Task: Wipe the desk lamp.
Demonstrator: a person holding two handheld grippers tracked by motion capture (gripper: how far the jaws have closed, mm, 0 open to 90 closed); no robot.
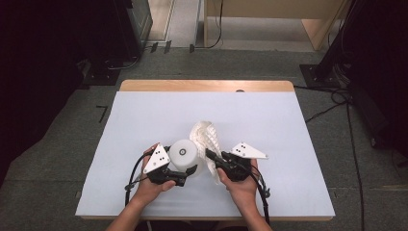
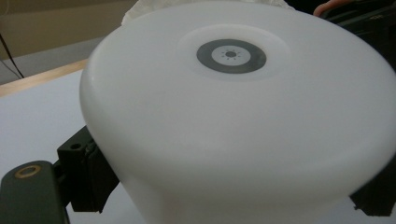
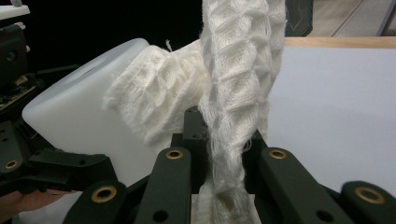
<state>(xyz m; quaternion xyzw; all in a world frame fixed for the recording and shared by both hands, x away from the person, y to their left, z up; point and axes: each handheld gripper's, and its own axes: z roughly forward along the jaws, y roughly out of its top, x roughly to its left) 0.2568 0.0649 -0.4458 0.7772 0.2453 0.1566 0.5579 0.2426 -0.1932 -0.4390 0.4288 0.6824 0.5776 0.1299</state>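
A white round container (image 1: 184,154) with a grey ring mark on its top (image 2: 231,55) sits near the table's front middle. My left gripper (image 1: 188,171) is shut on its side, with one black jaw on each flank in the left gripper view. A white waffle-weave cloth (image 1: 206,137) rises in a crumpled fold just right of the container. My right gripper (image 1: 211,156) is shut on it. In the right gripper view the cloth (image 3: 238,70) stands pinched between the jaws of that gripper (image 3: 224,140), and one fold lies against the container (image 3: 79,112).
A white sheet (image 1: 269,125) covers the table, with a strip of wood (image 1: 207,85) bare along the far edge. Cables (image 1: 337,103) run over the floor at the right. Dark equipment (image 1: 130,24) stands beyond the table's far left corner.
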